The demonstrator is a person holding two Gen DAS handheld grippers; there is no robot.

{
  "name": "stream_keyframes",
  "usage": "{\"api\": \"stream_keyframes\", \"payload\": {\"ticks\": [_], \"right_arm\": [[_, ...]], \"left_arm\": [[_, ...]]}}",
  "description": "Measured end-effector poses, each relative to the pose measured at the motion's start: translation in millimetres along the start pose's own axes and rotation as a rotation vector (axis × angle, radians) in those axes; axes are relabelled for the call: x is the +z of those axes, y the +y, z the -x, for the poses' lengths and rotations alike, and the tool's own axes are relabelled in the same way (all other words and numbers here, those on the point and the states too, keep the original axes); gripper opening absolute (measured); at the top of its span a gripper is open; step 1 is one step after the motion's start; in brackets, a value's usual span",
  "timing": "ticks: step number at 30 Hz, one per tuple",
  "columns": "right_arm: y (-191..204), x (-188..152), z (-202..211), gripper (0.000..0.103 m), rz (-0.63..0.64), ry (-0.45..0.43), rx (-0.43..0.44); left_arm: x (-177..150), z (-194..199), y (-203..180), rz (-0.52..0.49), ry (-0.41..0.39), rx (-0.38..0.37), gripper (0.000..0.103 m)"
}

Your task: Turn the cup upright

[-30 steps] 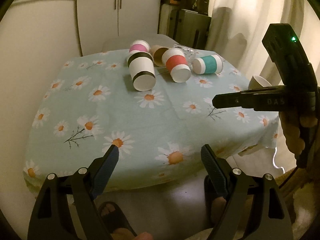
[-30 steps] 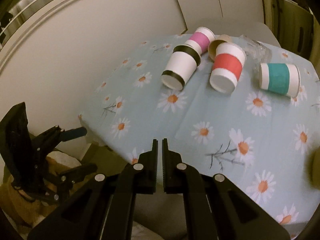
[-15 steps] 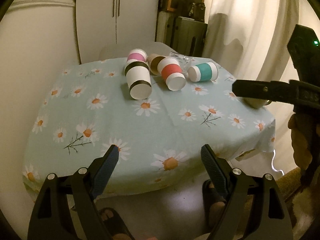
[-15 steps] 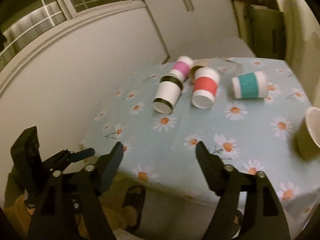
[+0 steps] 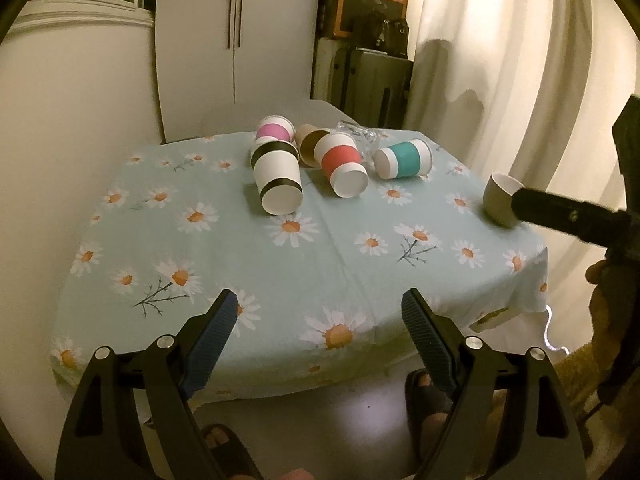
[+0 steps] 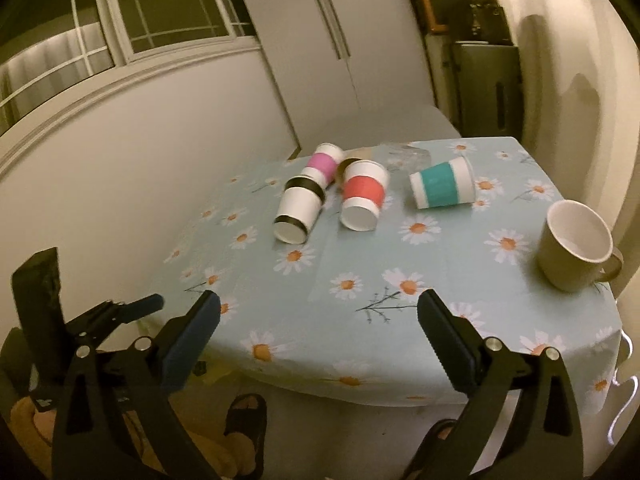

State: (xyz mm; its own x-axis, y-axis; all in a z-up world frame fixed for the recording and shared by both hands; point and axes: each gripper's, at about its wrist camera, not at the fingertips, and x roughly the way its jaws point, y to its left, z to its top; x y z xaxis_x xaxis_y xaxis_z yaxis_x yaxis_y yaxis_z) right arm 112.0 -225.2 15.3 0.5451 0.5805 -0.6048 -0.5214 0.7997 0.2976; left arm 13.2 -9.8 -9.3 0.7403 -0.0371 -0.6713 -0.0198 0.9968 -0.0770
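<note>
Pale green cloth with white daisies covers the table (image 5: pixel 340 256), and both views show the same group of paper cups lying on their sides near the upper middle of the frame. Only the right wrist view shows the whole beige mug (image 6: pixel 574 246) at the right edge: it stands upright near the table corner, its white inside looks empty, and its handle points to the right. In the left wrist view the same mug (image 5: pixel 498 200) is half hidden behind a black finger of the right gripper, so its handle cannot be seen there. Only the right wrist view shows the window (image 6: pixel 120 20) in the upper left. The black-banded cup (image 5: pixel 278 180) lies with its base toward the camera, touching the pink-banded cup (image 5: pixel 274 130) behind it. The red-banded cup (image 5: pixel 342 164) lies just beside a brown cup (image 5: pixel 310 146), whose open mouth faces the camera. The teal-banded cup (image 5: pixel 404 159) lies apart, to the right. The insides of the other cups are not visible. The left gripper (image 5: pixel 318 320) hangs before the near table edge with its jaws wide apart, holding nothing. The right gripper (image 6: pixel 318 320) is at the lower part of its frame, jaws also wide apart and empty.
</note>
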Motion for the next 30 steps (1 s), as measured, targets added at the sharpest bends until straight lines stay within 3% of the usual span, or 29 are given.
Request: {"api": "stream_keyframes", "payload": {"ticks": [30], "right_arm": [[10,-4,-6,0.098,0.104,0.002,-0.048]], "left_arm": [[2,4,-2,-0.002,-0.023,0.02,0.082]]}}
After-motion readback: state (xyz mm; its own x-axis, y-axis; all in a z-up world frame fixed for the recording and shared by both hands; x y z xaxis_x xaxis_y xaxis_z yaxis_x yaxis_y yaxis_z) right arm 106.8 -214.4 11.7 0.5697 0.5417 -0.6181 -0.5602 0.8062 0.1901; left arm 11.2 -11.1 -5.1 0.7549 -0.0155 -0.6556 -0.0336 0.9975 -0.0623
